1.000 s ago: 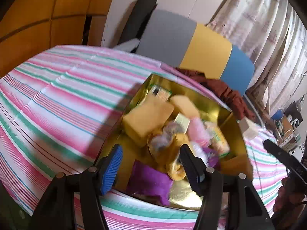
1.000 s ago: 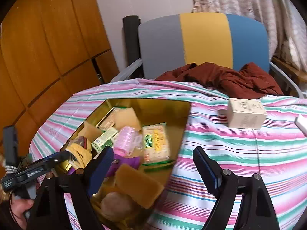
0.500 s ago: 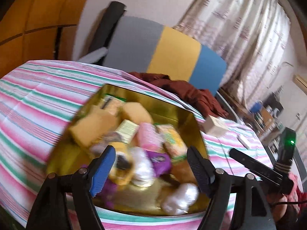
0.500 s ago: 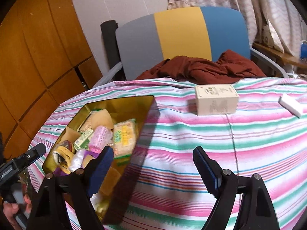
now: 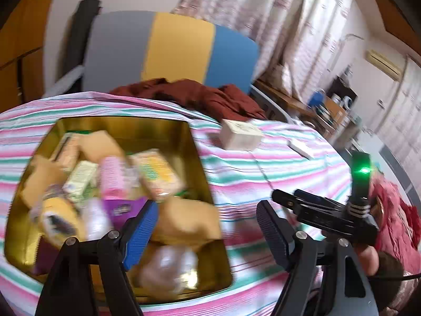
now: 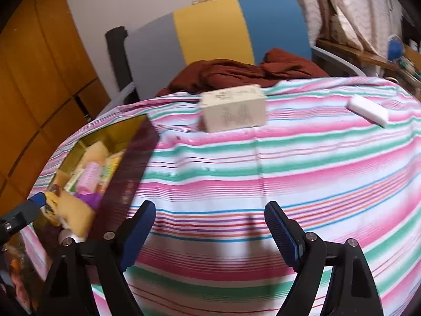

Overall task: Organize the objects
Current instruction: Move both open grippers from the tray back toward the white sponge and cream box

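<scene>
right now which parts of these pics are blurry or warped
Left wrist view: motion blur smears the tin contents, fisheye bends the edges. Right wrist view: the box is smeared, the open right gripper stays sharp, the cloth bulges.

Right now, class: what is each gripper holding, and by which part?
Nothing. The left gripper and right gripper both stand open and empty.

A surface (image 6: 302,173) under pink, green and white striped cloth carries an open gold metal tin (image 5: 194,142), a cream box (image 6: 232,108) right of the tin, and a white block (image 6: 368,110) farther right.
</scene>
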`<state>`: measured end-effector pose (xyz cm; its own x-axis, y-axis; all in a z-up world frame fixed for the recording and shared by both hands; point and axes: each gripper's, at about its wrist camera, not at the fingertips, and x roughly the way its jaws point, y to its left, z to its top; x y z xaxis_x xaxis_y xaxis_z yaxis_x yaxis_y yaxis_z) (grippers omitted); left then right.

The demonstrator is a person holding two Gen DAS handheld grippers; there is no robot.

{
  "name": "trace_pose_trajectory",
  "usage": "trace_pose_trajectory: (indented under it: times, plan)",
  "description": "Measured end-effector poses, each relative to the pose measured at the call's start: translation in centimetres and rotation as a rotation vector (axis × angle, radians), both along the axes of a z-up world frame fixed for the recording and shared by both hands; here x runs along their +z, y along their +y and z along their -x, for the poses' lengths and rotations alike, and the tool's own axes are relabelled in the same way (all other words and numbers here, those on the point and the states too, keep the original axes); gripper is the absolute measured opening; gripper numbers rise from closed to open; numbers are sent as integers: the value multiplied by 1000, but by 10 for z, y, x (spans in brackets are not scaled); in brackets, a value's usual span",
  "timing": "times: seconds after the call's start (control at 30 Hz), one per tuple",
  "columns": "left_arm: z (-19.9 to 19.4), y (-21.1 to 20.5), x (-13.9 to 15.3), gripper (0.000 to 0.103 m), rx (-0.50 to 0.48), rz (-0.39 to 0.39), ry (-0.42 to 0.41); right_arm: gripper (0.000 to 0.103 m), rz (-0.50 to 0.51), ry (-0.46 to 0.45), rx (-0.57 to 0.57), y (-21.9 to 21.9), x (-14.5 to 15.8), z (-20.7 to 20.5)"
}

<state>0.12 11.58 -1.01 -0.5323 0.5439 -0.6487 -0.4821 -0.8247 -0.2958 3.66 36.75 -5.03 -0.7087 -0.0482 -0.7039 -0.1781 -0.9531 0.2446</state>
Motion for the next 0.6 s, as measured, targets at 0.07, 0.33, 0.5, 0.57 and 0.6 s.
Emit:
trace_pose_trajectory:
  times: [0.07,0.33,0.5,0.57,0.6]
  plan:
    - [0,17,1,78,-44,13,-2,85,3,-9,-22,13,-5,-2]
    - [4,91,-7,78,-204,70,-52,87,-32,-34,-106,81,-18,-9]
    - [6,126,-24,78,-269,86,-124,94,-125,-43,-142,136,-15,-2]
    - [6,136,-31,78,-290,93,-145,95,-172,-52,-159,163,-13,5]
    - [6,140,-34,78,-296,93,-158,95,-188,-55,-168,175,-12,9]
